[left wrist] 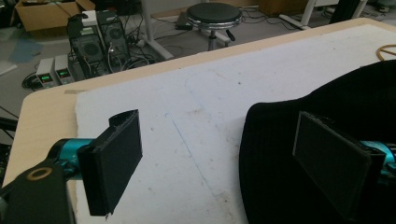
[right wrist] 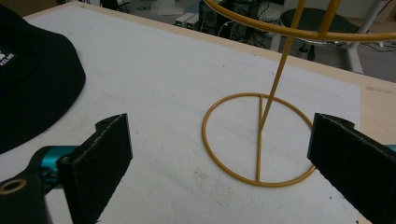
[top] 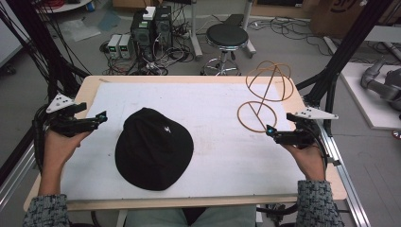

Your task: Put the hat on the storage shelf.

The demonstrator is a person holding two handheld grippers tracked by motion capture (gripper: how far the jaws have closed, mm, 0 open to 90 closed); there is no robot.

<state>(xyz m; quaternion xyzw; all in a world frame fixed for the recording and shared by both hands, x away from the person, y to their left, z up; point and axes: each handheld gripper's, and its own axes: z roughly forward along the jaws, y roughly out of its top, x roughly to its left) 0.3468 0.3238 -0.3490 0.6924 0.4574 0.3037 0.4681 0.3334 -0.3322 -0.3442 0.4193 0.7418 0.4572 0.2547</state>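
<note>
A black bucket hat [top: 154,148] lies brim-down on the white mat [top: 222,156], left of centre. A yellow wire hat stand [top: 265,97] with a ring base and a globe top stands at the back right. My left gripper [top: 100,117] hovers open just left of the hat; in the left gripper view the hat [left wrist: 322,140] lies behind its right jaw, with bare mat between the jaws [left wrist: 217,165]. My right gripper [top: 268,131] is open beside the stand's base. The base ring [right wrist: 259,137] sits between and beyond its jaws [right wrist: 219,161].
The mat covers a wooden table [top: 302,187]. Beyond the far edge stand a round black stool [top: 227,38], computer boxes [top: 151,28] and tangled cables on the floor. Black frame posts [top: 340,61] rise at both sides of the table.
</note>
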